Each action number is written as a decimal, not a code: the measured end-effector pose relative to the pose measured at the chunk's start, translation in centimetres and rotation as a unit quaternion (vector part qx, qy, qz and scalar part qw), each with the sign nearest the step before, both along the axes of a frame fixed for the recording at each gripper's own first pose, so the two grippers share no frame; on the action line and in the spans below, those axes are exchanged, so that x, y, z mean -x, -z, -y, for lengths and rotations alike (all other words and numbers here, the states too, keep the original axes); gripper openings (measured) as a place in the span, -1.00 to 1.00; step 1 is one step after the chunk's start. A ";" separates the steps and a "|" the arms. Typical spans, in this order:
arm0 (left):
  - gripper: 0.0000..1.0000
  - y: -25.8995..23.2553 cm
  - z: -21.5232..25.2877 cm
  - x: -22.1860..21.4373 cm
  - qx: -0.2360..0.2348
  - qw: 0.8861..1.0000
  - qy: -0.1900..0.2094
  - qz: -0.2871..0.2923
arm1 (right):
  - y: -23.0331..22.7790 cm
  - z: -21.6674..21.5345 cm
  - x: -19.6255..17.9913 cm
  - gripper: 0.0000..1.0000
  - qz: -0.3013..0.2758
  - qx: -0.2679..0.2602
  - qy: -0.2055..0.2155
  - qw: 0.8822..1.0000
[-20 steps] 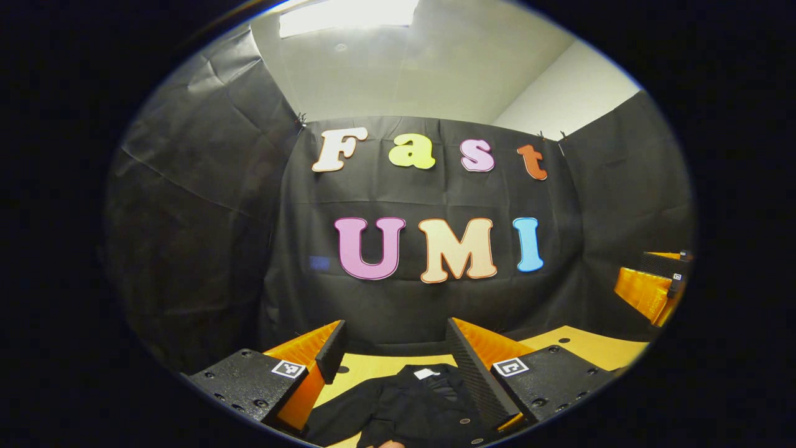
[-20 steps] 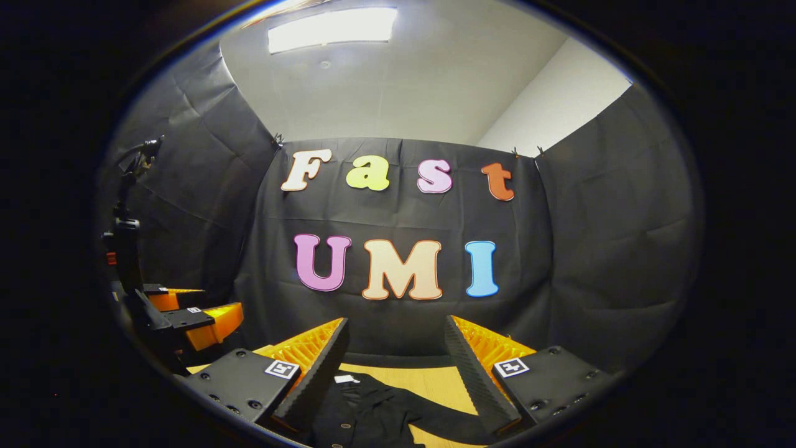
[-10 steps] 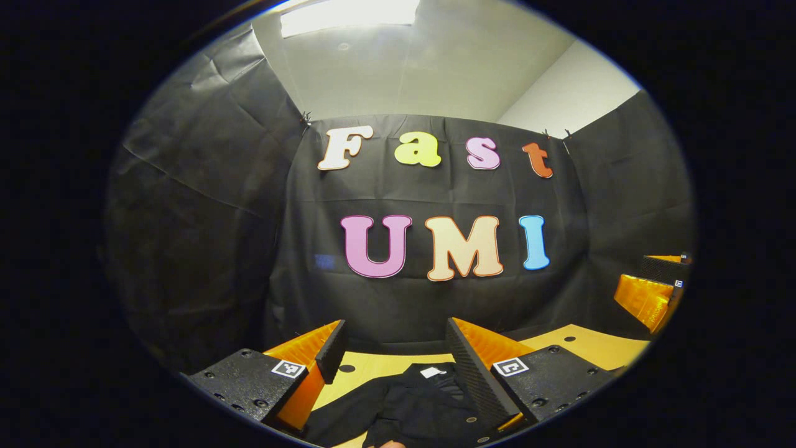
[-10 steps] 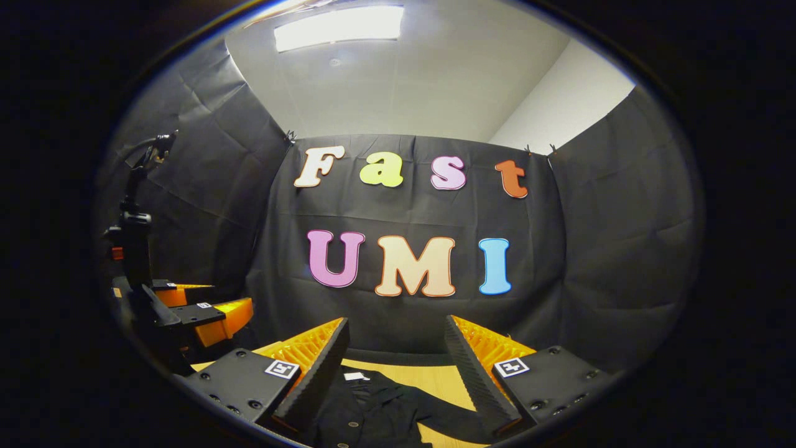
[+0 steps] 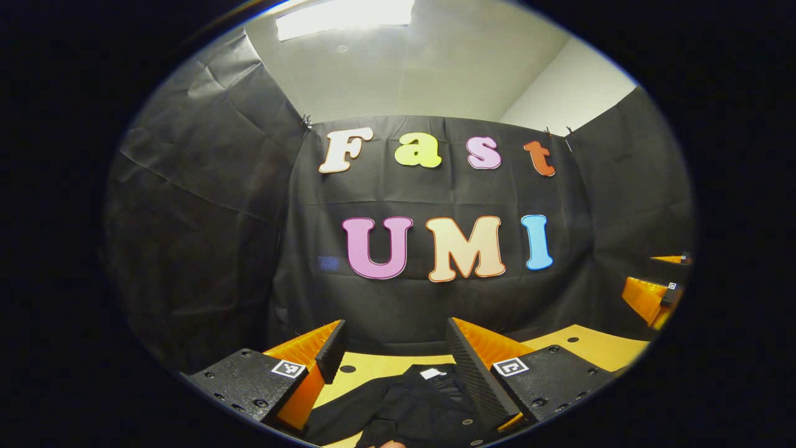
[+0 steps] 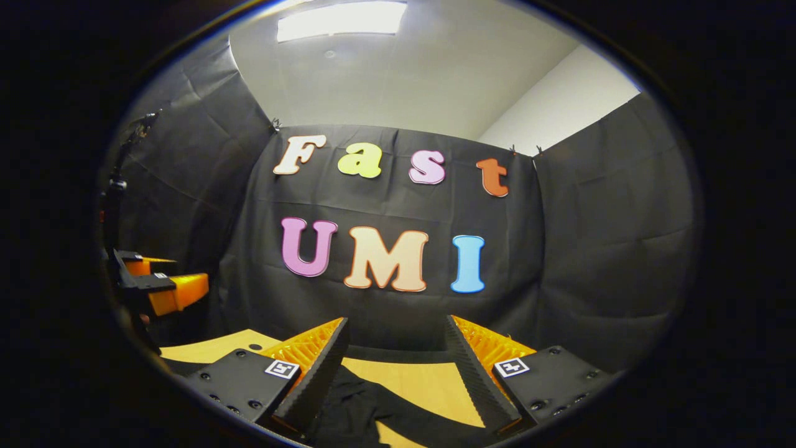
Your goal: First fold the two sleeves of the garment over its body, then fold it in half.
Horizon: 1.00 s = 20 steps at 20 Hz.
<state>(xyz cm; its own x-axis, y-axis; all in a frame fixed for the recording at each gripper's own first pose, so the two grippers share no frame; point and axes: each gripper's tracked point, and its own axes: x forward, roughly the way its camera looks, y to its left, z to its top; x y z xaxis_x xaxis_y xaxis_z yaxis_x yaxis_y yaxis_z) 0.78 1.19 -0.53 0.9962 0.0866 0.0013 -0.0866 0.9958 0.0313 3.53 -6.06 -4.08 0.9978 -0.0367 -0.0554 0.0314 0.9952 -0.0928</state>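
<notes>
The dark garment (image 5: pixel 410 407) lies flat on the yellow surface (image 5: pixel 584 348), low and just ahead of both grippers. The left gripper (image 5: pixel 392 367) hovers with its fingers spread wide and empty, and the collar with its white tag (image 5: pixel 430 373) sits between them, so the body runs back toward the person. The right gripper (image 6: pixel 395 367), fingers also wide and holding nothing, looks at a sleeve (image 6: pixel 429 414) stretching out to its right across the wood. That sleeve is probably the right gripper's to take; it lies nearer there.
</notes>
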 end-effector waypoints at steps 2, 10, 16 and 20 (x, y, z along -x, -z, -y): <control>0.90 0.0 0.8 0.2 -0.002 1.000 -0.002 -0.001 | 0.7 2.7 -0.2 0.95 -0.006 0.010 0.017 1.000; 0.89 -0.3 4.8 0.4 -0.009 1.000 -0.002 -0.003 | 6.5 13.9 -0.2 0.99 -0.069 0.025 0.078 0.994; 0.90 0.0 8.4 0.3 -0.010 1.000 0.011 -0.008 | 14.1 21.3 1.3 0.96 -0.152 0.003 0.125 0.980; 0.89 0.2 10.2 0.2 -0.013 1.000 0.014 -0.011 | 19.9 24.4 2.5 0.96 -0.221 -0.023 0.143 0.964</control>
<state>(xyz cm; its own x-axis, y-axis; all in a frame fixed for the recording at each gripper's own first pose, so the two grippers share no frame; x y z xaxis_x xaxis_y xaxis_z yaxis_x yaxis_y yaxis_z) 0.55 -8.97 -0.72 0.9980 0.0597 -0.0187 -0.0586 0.9965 0.0589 1.02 -30.49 -24.02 0.8256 -0.2945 -0.4813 0.2725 0.9550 -0.1169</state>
